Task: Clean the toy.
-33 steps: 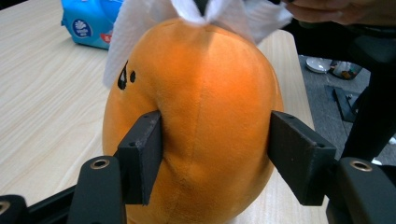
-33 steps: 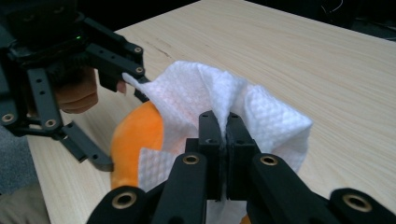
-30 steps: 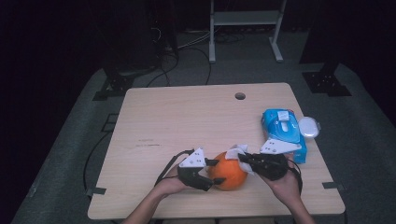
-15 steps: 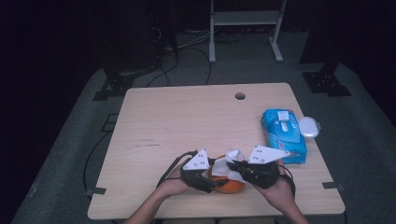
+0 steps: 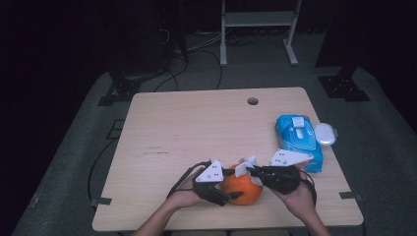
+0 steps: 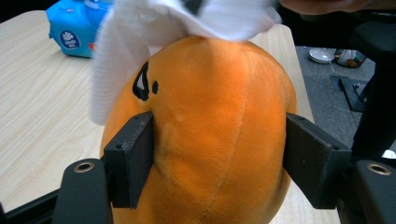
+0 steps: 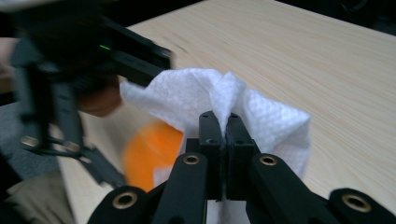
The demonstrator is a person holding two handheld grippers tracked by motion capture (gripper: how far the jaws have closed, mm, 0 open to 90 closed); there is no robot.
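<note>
Wiping down the orange plush, one gripper holding and one scrubbing

The orange plush toy (image 5: 242,188) sits at the lower middle of the high view, near the table's (image 5: 196,128) front edge, with the left gripper (image 5: 231,192) coming in from its left and the right gripper (image 5: 248,172) from its upper right. In the left gripper view the two black pads (image 6: 133,158) straddle the plush's sides, touching the fabric; the jaws have just been opening, so the hold looks loose rather than squeezed. The right gripper's jaws are pressed tight together on a white wipe (image 7: 219,100), which drapes over the top of the plush (image 6: 210,126). So the wipe lies above the toy, and I'd guess the next stroke drags down its face. The blue wipes pack (image 5: 297,140) sits off at the right.
</note>
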